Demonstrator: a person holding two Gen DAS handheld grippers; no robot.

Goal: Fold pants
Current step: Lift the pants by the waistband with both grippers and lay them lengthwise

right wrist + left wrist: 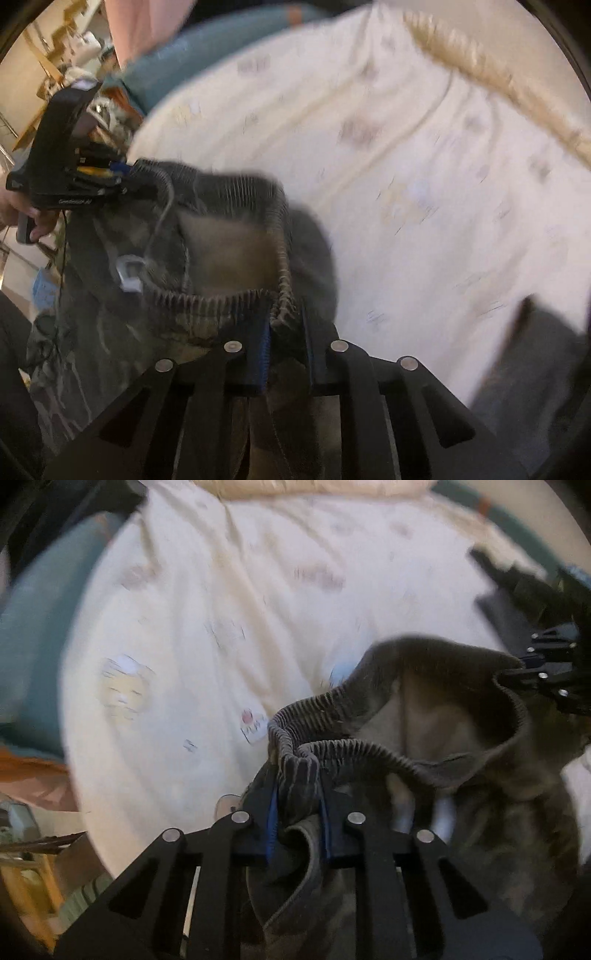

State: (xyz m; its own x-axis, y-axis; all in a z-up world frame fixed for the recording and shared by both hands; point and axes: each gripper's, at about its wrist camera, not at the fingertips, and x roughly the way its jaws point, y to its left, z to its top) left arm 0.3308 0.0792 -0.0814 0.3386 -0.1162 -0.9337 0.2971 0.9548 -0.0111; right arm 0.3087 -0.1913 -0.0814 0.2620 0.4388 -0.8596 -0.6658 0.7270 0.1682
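Dark grey-green pants [498,812] with a ribbed elastic waistband [351,746] hang between my two grippers over a bed. In the left wrist view my left gripper [297,775] is shut on one bunched end of the waistband. My right gripper [517,672] pinches the far end at the right edge. In the right wrist view my right gripper [286,317] is shut on its end of the waistband [207,295]. The left gripper [125,173], held by a person's hand [22,206], grips the opposite end. The waist opening gapes and a drawstring [162,218] dangles inside. The legs drop out of sight below.
A cream printed sheet [221,627] covers the bed under the pants. A teal cushion [33,627] lies along its left side and a beige blanket [480,62] along the far edge. Another dark cloth [535,369] lies at the lower right. Cluttered shelves [55,55] stand beyond the bed.
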